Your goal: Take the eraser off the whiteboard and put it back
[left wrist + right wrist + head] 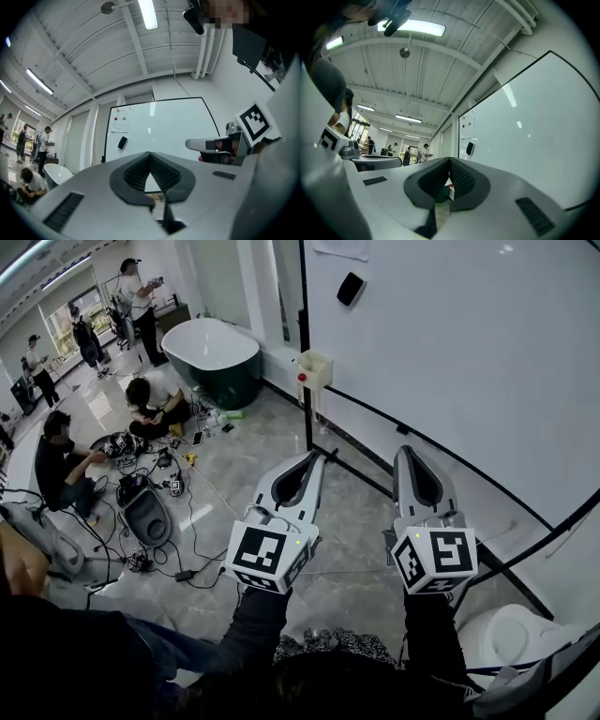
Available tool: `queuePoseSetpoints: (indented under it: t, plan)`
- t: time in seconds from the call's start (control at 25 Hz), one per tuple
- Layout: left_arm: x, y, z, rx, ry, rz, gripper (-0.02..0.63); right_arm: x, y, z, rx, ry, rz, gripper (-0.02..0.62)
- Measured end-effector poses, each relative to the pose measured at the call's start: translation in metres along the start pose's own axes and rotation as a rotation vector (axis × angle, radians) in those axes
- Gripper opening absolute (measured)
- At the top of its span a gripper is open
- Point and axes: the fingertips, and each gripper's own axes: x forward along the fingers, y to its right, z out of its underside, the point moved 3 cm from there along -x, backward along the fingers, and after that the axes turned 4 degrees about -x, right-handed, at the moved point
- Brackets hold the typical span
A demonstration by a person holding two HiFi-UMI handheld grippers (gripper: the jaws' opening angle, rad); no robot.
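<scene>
Head view puts the eraser (350, 288) on the whiteboard (450, 352), upper centre of the frame, well apart from both tools; the taking-off step looks not yet begun. Left tool (315, 457) and right tool (404, 453) are both clenched, with nothing between their jaws. Next, I judge, one must reach up to the eraser and release its jaws first. No readable writing shows: only a sheet (119, 119) with coloured dots, and square markers (267, 554) on the cubes.

Bright ceiling strip lights (151, 14), fisheye-bent edges, glare on whiteboard (534, 126), near jaws soft
</scene>
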Motion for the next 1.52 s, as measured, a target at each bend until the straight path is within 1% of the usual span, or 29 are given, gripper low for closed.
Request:
queuePoseSetpoints:
  t: [0.16, 0.4, 0.76, 0.96, 1.12, 1.28, 1.52]
  plan:
    - [0.007, -0.01, 0.007, -0.013, -0.003, -0.01, 0.005, 0.01, 0.003, 0.007, -0.003, -0.01, 0.001, 0.009]
    - [0.035, -0.025, 0.015, -0.012, 0.006, -0.038, 0.005, 0.038, 0.023, 0.018, 0.0, -0.004, -0.008, 0.009]
    - [0.111, -0.046, 0.023, 0.011, 0.024, -0.065, 0.005, 0.101, 0.082, 0.037, 0.019, 0.014, -0.016, 0.009]
    - [0.147, -0.054, 0.026, 0.021, 0.027, -0.075, 0.005, 0.133, 0.104, 0.044, 0.025, 0.018, -0.036, 0.009]
    - [0.166, -0.062, 0.028, 0.029, 0.033, -0.09, 0.005, 0.15, 0.114, 0.052, 0.024, 0.02, -0.054, 0.009]
    - [0.181, -0.072, 0.033, 0.034, 0.021, -0.093, 0.005, 0.17, 0.121, 0.059, 0.034, 0.017, -0.061, 0.009]
    - [0.196, -0.093, 0.038, 0.047, 0.015, -0.095, 0.005, 0.198, 0.118, 0.068, 0.039, 0.01, -0.073, 0.009]
